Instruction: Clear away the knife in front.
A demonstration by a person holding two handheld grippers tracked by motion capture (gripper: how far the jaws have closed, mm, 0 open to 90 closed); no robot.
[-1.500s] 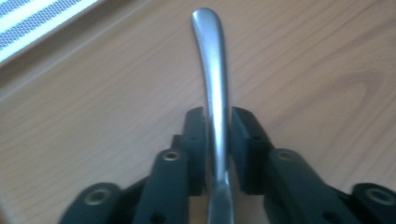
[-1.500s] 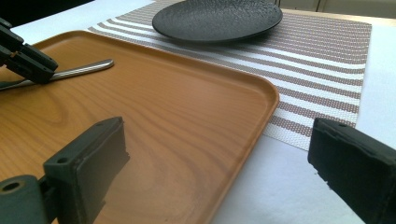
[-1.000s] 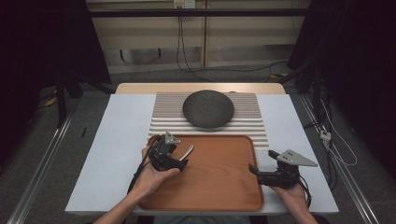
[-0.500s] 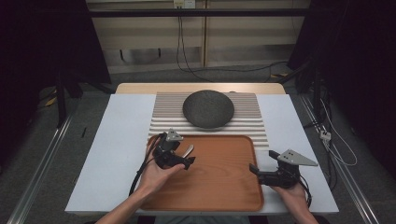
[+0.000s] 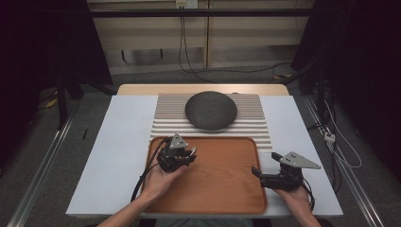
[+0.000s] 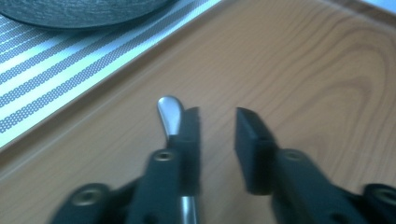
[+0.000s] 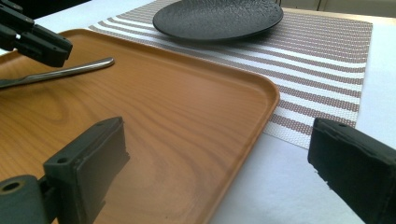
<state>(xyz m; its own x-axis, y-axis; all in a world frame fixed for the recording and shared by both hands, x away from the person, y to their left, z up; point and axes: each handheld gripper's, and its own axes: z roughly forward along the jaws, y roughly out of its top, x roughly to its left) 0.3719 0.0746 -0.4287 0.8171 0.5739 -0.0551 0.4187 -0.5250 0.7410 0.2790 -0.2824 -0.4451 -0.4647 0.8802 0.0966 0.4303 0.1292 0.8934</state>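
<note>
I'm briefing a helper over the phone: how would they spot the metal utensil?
Find the wooden tray at the near edge of the table. On its far left part, under the left gripper, lies a thin metal handle with a rounded end. It is the one shiny thing there.

A wooden tray (image 5: pixel 222 189) lies at the near middle of the white table (image 5: pixel 118 151). Beyond it a striped mat (image 5: pixel 255 124) carries a dark round plate (image 5: pixel 211 109). A metal utensil handle (image 7: pixel 70 70) rests on the tray's left part.
</note>
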